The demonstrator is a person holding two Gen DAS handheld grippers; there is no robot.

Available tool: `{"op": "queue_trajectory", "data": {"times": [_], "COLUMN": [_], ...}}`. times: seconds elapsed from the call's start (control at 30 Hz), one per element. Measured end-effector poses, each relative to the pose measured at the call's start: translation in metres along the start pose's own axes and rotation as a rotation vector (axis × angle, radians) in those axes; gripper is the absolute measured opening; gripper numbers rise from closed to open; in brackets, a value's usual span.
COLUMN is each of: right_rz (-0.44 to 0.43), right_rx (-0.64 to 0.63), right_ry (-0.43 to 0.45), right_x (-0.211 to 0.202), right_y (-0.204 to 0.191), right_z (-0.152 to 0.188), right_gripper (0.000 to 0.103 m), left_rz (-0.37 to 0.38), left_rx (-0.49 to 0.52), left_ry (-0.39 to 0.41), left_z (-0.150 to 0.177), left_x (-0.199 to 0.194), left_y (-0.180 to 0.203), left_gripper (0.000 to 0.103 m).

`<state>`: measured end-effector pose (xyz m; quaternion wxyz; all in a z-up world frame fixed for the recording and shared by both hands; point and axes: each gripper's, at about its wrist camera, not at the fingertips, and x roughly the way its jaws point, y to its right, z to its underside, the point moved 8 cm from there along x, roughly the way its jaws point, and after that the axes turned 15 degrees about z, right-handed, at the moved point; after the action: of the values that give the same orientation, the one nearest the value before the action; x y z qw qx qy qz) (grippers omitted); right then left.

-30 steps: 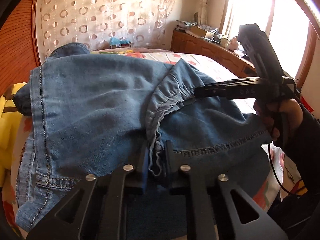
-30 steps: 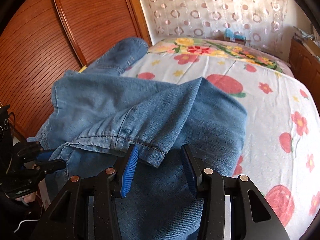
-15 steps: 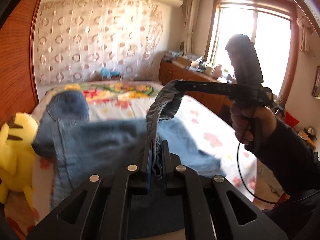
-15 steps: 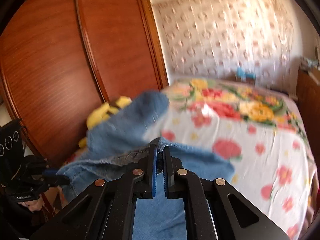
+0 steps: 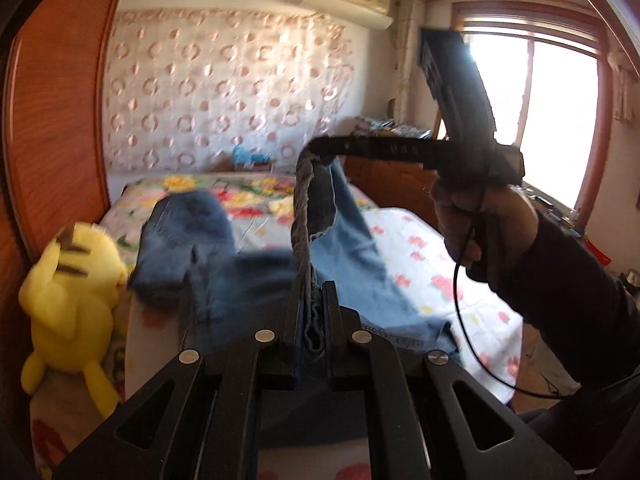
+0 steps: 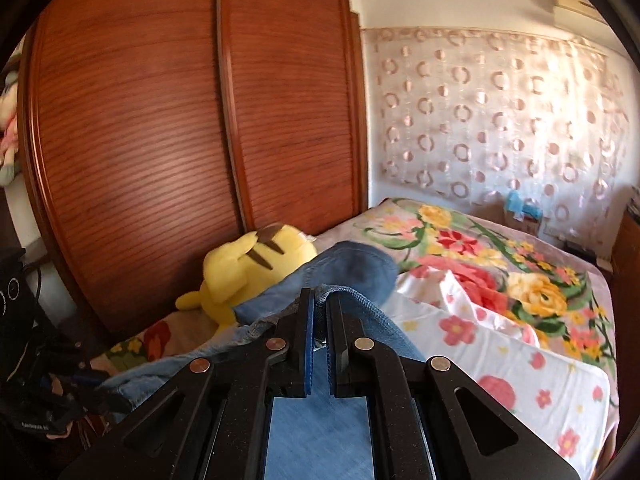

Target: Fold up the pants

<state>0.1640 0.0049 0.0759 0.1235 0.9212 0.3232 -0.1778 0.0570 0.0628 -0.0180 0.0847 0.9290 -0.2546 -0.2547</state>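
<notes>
The left gripper [image 5: 313,300], low at centre frame, was clamped tight on the gathered waistband of the blue denim pants [image 5: 256,280]. The right gripper [image 6: 318,312] pinched another stretch of that waistband; in the left wrist view it stood at upper right [image 5: 316,150], gripped by a hand [image 5: 480,224] in a dark sleeve. The pants hung between them, legs trailing across the floral-printed bed sheet [image 6: 520,360], beside a yellow plush toy [image 5: 72,300] at the left edge.

Right tongs [image 6: 318,308] clamped the pants [image 5: 256,280]; both tongs lifted them.
</notes>
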Motion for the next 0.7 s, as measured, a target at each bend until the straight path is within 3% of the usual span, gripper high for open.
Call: {"op": "queue_trajectory", "data": {"times": [0.17,0.37,0.6,0.7], "right_rz": [-0.026,-0.034,-0.063,-0.04], "right_rx": [-0.026,-0.045,-0.021,-0.018], "right_ry": [-0.066,-0.145,-0.217,-0.222], "right_x": [0.07,0.121,0.137,0.133], "right_y": [-0.014,-0.044,-0.043,-0.032], "right_z": [0.007,0.011,0.024,0.02], "right_gripper": [0.005,0.005,0.005,0.02], "left_rz": [-0.032,-0.036,-0.058,-0.079], "left_rx": [-0.073,-0.102,-0.15,-0.148], "left_ry": [-0.071,-0.118,-0.142,-0.146], "left_z": [0.035,0.057,0.068,0.067], "left_x": [0.006,0.016,0.021,0.023], "left_y": [-0.032,-0.039,-0.054,-0.055], "left_gripper": [0.009,0.009,0.009,0.017]}}
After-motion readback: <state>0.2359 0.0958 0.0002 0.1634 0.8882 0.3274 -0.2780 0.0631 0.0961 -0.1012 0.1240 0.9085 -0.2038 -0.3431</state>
